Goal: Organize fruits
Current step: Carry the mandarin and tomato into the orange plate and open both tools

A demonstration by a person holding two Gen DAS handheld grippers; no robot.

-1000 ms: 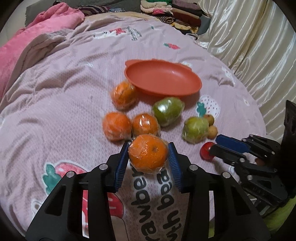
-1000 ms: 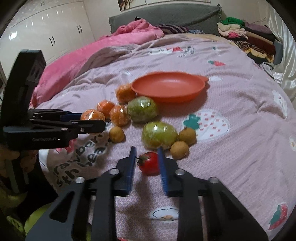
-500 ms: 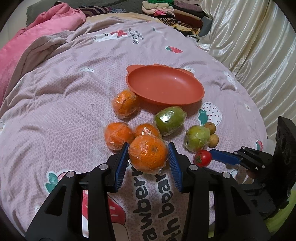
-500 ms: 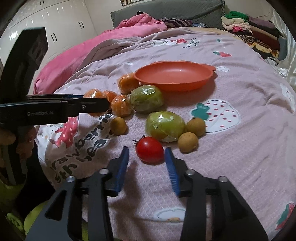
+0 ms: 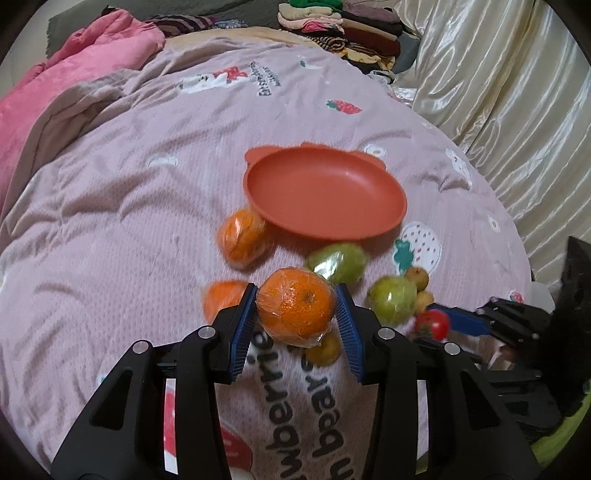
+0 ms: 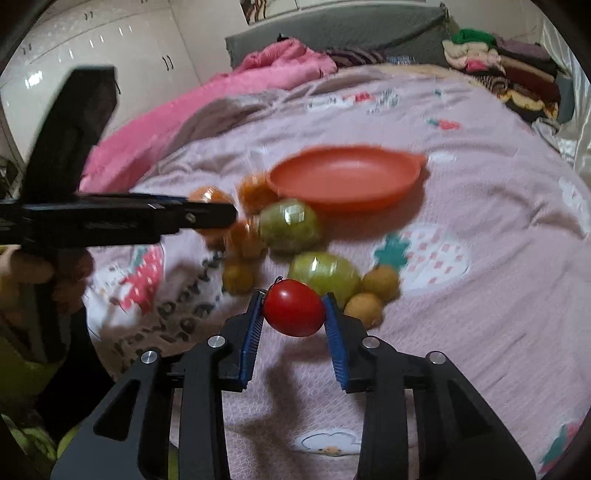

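Note:
My left gripper point(image 5: 295, 317) is shut on a plastic-wrapped orange point(image 5: 295, 312) and holds it above the bed, short of the empty orange plate point(image 5: 325, 195). My right gripper point(image 6: 293, 314) is shut on a red tomato point(image 6: 293, 312), lifted off the quilt; it shows in the left wrist view point(image 5: 432, 324) too. More wrapped oranges point(image 5: 242, 238) lie left of the plate. Two wrapped green fruits point(image 5: 338, 260) point(image 5: 391, 299) and small brown fruits point(image 6: 380, 282) lie in front of the plate point(image 6: 343, 177). The left gripper crosses the right wrist view at left point(image 6: 207, 218).
The fruits lie on a pink printed quilt point(image 5: 129, 221) on a bed. A pink blanket point(image 5: 74, 81) is bunched at the far left. Folded clothes point(image 5: 343, 22) are stacked at the far end. Cream curtains point(image 5: 498, 92) hang on the right.
Both grippers have risen and moved toward the plate. My right gripper closed on the tomato and lifted it. My left gripper carried its orange up off the quilt.

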